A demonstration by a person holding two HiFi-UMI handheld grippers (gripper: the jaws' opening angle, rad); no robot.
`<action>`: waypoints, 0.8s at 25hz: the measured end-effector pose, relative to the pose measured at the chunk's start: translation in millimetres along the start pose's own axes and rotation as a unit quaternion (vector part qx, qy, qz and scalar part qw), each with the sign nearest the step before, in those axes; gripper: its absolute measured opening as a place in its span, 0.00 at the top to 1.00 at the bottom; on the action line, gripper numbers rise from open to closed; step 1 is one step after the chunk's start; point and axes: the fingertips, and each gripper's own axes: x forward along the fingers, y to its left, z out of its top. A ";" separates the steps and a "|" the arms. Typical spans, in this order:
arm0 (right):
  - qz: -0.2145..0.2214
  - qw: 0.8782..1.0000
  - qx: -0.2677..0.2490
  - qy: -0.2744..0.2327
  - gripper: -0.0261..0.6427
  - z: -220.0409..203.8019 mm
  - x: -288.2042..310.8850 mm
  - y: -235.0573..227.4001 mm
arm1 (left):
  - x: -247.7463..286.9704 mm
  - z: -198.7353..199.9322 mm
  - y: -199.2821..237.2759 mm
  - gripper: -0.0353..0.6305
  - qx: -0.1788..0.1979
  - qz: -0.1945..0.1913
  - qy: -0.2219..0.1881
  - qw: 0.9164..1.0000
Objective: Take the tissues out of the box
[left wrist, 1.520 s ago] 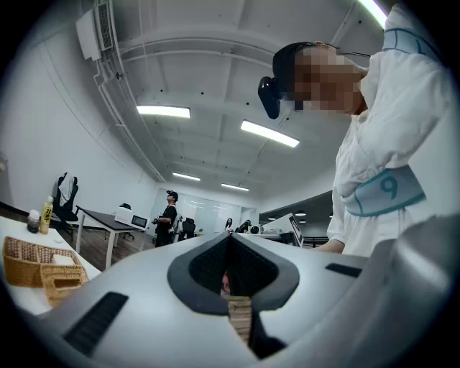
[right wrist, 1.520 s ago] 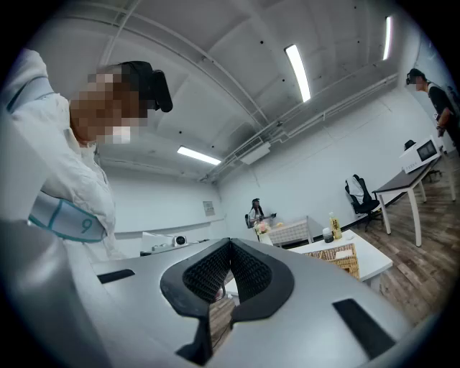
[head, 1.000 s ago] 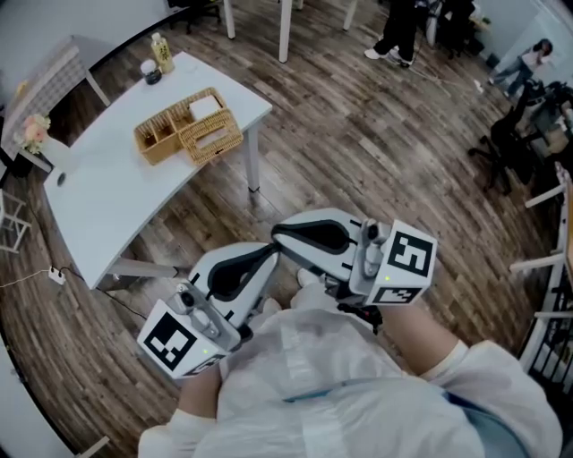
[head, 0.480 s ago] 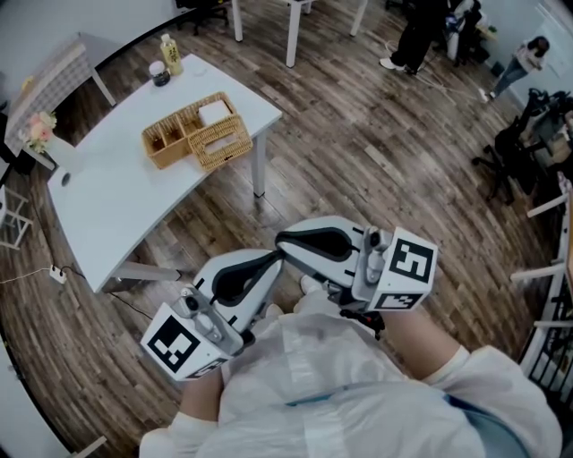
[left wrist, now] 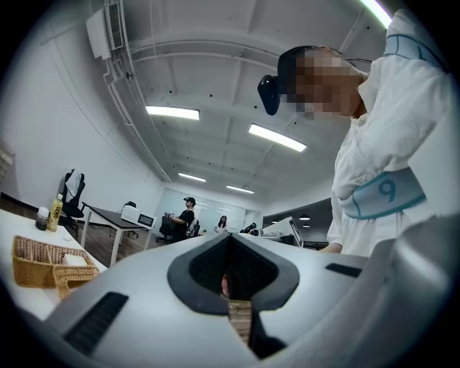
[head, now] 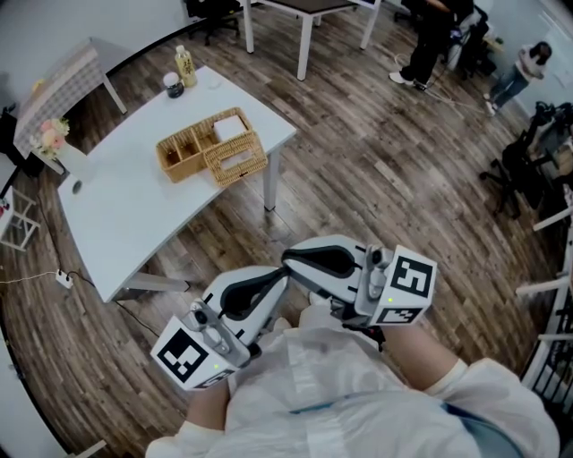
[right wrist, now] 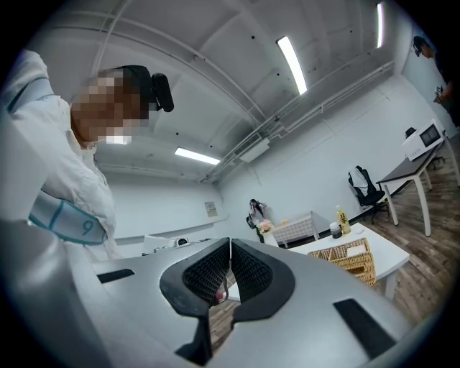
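A wicker tissue box with a slotted lid stands on the white table at the upper left, far from both grippers. It shows small in the left gripper view and in the right gripper view. No tissue sticks out that I can make out. My left gripper and right gripper are held close to the person's chest, tips crossing over the wooden floor. Both are shut and empty: the left gripper and the right gripper each have their pads meeting.
A wicker organiser holding something white sits against the tissue box. A bottle and a jar stand at the table's far end. Another table, people and office chairs lie beyond, across wooden floor.
In the head view the table and wicker box have slid right and down. Both grippers stay shut near the chest and have shifted slightly.
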 end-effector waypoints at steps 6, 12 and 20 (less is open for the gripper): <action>0.002 1.000 0.003 0.001 0.91 -3.5 14.2 -1.5 | -11.4 1.1 10.4 0.94 -0.006 0.009 -0.008 1.000; 0.014 1.000 0.010 0.002 0.91 -1.8 28.1 -20.9 | -8.0 4.3 34.1 0.94 -0.004 0.020 -0.018 1.000; 0.037 0.999 0.025 0.001 0.91 6.4 58.8 -71.2 | 4.7 10.5 92.4 0.94 -0.011 0.048 -0.024 0.999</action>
